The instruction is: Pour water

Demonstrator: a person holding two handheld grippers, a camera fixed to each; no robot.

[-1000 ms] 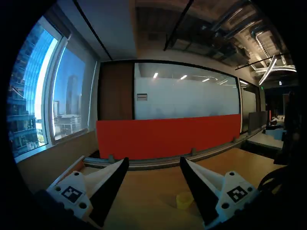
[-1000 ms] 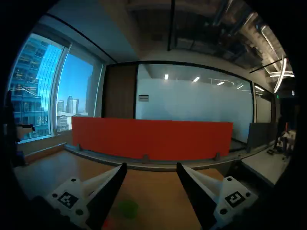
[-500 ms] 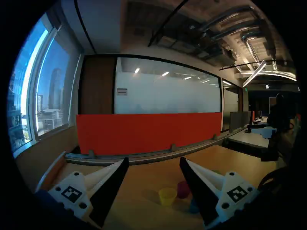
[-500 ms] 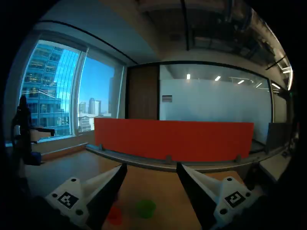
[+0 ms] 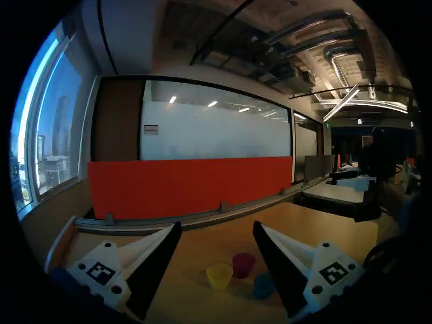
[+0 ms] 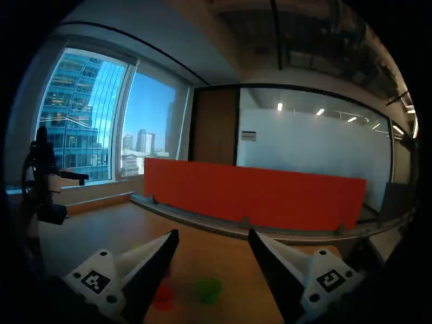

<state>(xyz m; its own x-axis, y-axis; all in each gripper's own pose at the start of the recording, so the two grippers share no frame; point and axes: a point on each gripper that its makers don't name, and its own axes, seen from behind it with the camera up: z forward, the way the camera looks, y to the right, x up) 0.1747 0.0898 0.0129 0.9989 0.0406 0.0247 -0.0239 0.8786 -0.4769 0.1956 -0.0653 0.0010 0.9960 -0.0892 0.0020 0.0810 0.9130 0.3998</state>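
You are holding the left tool (image 5: 216,223) above the wooden surface (image 5: 329,224). Its two fingers are standing wide apart, with nothing gripped between them.

In the left gripper view, three small cups are sitting on the surface in the lower middle of the frame. A yellow cup (image 5: 219,275) is standing upright in the gap between the fingers. A magenta cup (image 5: 243,263) is standing just beside it to the right and a little farther back. A blue cup (image 5: 263,284) is showing at the lower right of the group, partly hidden behind the right-hand finger. An orange partition (image 5: 189,183) is running across the middle of the frame behind the surface, and a window (image 5: 48,151) is showing city towers along the left edge.

You are holding the right tool (image 6: 212,232) the same way, with its fingers spread and clamping nothing. In the right gripper view, a green cup (image 6: 208,289) is standing upright in the lower middle, between the fingers. A red cup (image 6: 163,296) is sitting near it to the left, at the edge of the left-hand finger. A dark stand (image 6: 43,186) is rising at the left edge of the frame.

The light is too dim to tell whether any cup is holding water.
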